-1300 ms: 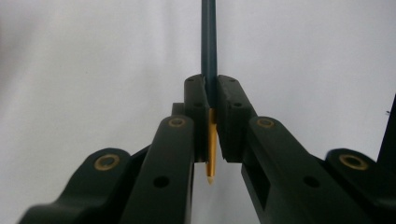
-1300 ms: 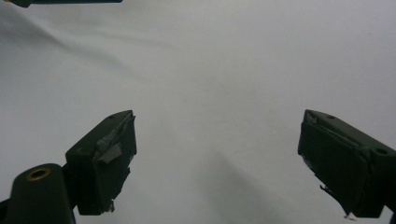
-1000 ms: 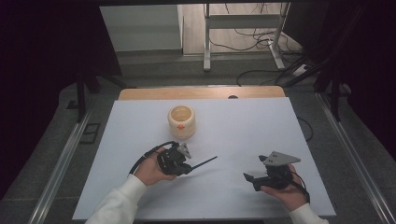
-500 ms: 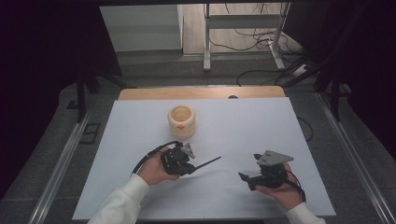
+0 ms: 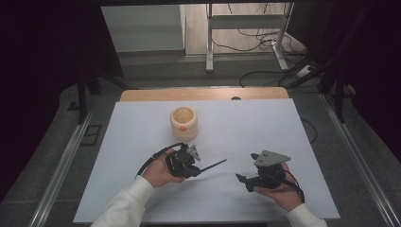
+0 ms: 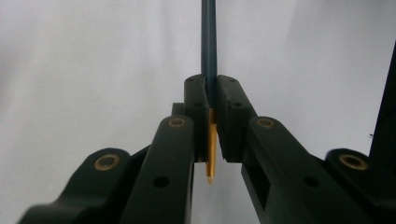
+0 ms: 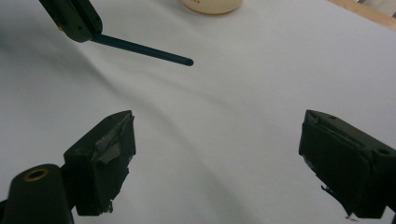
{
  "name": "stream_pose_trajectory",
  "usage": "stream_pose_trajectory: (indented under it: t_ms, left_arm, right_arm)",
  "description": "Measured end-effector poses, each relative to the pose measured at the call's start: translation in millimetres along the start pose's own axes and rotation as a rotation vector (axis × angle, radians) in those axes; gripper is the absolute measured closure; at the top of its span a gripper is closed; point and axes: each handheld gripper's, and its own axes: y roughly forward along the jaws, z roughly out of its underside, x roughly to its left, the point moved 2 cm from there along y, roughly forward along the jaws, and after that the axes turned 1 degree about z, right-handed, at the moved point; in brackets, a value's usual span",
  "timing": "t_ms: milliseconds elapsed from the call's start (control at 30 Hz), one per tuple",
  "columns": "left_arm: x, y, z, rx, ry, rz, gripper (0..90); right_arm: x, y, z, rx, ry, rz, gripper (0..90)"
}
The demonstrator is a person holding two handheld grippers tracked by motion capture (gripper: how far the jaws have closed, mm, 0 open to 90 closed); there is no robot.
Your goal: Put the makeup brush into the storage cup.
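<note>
My left gripper [image 5: 195, 171] is shut on a dark pencil [image 5: 213, 166] that sticks out to the right, above the white table. In the left gripper view the pencil [image 6: 208, 42] runs up between the closed jaws, its gold tip [image 6: 211, 154] pointing back toward the camera. My right gripper [image 5: 242, 180] is held to the right of it, open, with nothing between its fingers. From the right gripper view the pencil [image 7: 142, 48] and the left gripper [image 7: 74, 21] lie ahead at upper left. A cream pot [image 5: 183, 122] with an orange spot stands farther back.
A white sheet [image 5: 293, 132] covers the table, with a wooden edge [image 5: 203, 94] at the back. Metal rails run along both sides. Cables lie on the floor beyond the table.
The left gripper with the pencil has shifted slightly right and forward. The right gripper has moved left, toward the pencil's free end.
</note>
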Motion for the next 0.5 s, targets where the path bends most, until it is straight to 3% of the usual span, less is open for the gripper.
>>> stream_pose_trajectory:
  t_ms: [500]
  left_arm:
    - [-1.8, 0.4, -4.0, 0.005, 0.008, 0.003, 84.2]
  right_arm:
    - [2.3, -0.2, -6.1, -0.009, -0.011, -0.012, 11.4]
